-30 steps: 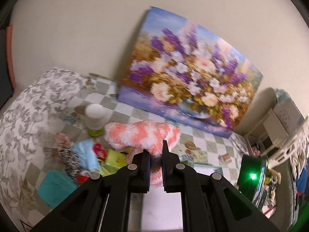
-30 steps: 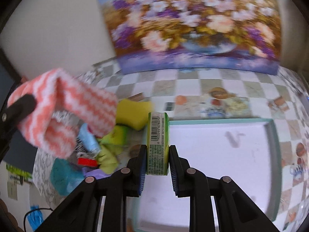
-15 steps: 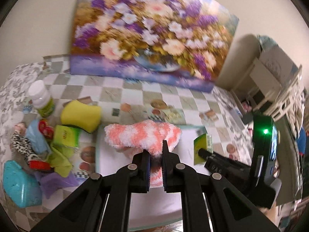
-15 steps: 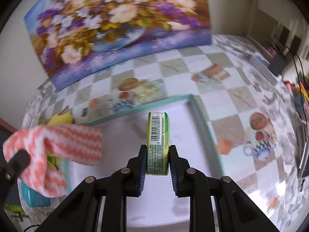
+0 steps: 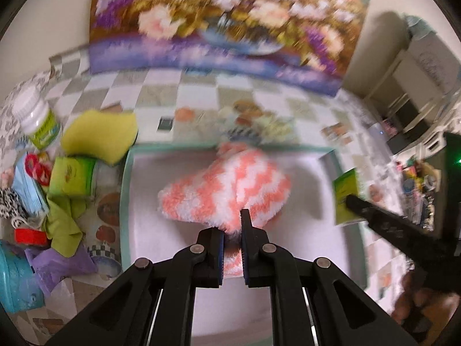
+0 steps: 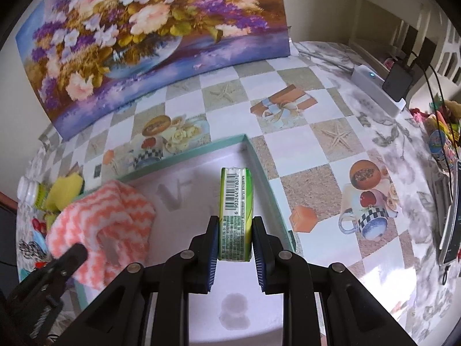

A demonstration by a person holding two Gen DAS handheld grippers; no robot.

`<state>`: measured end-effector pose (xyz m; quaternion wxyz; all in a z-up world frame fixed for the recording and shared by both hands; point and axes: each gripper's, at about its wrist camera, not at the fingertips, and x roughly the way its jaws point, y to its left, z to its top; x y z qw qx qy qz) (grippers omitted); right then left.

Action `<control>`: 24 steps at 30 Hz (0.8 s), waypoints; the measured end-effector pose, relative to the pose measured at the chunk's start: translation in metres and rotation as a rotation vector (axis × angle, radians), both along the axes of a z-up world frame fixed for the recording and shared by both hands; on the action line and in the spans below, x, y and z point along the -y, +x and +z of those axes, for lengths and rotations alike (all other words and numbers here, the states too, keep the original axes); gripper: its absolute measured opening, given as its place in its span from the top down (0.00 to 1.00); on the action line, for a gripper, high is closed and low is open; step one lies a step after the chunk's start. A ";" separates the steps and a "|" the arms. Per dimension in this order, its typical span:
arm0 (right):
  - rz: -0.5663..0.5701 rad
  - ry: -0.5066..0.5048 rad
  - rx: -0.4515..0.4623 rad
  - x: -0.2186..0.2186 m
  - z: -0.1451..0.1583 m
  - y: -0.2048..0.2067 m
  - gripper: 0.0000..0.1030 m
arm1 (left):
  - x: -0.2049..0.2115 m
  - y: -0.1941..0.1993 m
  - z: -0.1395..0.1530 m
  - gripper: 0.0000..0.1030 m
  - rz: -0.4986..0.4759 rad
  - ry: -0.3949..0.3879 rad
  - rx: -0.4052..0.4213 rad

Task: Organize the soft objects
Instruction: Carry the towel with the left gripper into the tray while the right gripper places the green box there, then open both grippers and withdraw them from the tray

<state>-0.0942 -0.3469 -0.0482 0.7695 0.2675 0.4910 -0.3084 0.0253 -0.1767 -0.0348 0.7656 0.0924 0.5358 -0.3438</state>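
Note:
My left gripper is shut on a fluffy orange-and-white zigzag cloth, held over the white inside of a teal-rimmed tray. The cloth also shows at the left of the right wrist view. My right gripper is shut on a green tissue pack with a barcode, held over the tray's right side near its rim. The pack and right gripper show at the right of the left wrist view.
Left of the tray lie a yellow sponge, a green pack, a white-capped jar, green and purple cloths, and a teal item. A flower painting leans on the wall behind. A power strip sits far right.
Both grippers have come down and closer over the tray. The cloth now hangs low over the tray's middle, and the tissue pack has moved toward the tray's right side.

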 end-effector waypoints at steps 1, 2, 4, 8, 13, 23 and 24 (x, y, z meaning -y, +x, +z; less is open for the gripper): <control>0.003 0.000 -0.013 -0.001 -0.003 0.001 0.77 | -0.001 0.002 -0.008 0.91 0.006 0.018 -0.013; 0.006 0.000 -0.022 -0.001 -0.006 0.002 0.77 | -0.001 0.005 -0.017 0.91 0.011 0.038 -0.025; 0.011 0.000 -0.037 -0.002 -0.010 0.003 0.77 | -0.002 0.008 -0.031 0.91 0.020 0.070 -0.041; 0.006 -0.001 -0.048 -0.002 -0.011 0.003 0.76 | -0.008 0.014 -0.045 0.85 0.047 0.091 -0.082; -0.004 -0.015 -0.046 -0.002 -0.002 0.002 0.55 | -0.018 0.022 -0.026 0.42 0.091 0.058 -0.082; -0.014 -0.069 0.002 -0.010 0.027 0.004 0.01 | -0.031 0.029 0.016 0.12 0.120 0.006 0.028; -0.013 -0.082 0.007 -0.011 0.029 0.004 0.00 | -0.031 0.030 0.017 0.09 0.125 0.005 0.037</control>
